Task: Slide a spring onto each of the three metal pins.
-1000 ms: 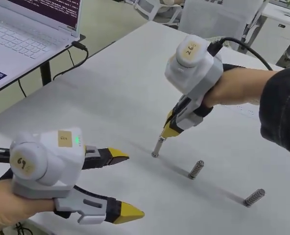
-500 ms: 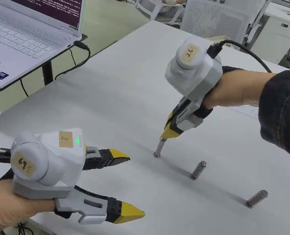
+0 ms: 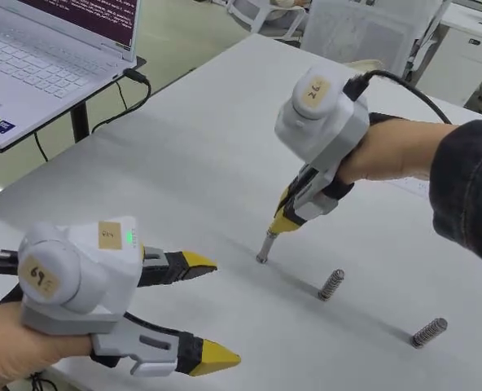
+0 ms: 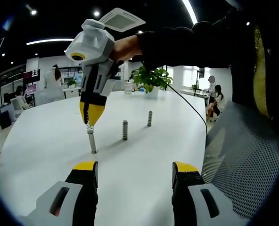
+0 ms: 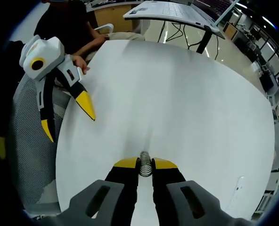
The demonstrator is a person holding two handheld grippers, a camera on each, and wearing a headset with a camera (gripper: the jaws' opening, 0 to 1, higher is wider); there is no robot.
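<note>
Two springs upright nearby, likely on pins. Third spring nipped in right fingers atop last pin. Left fingers wide, empty. Light, squashy: hold mid-coil gently.

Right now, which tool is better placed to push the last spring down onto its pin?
Right. The right tool is shut on the spring, held at the top of the bare pin. The left tool is open and empty, off to one side.
</note>
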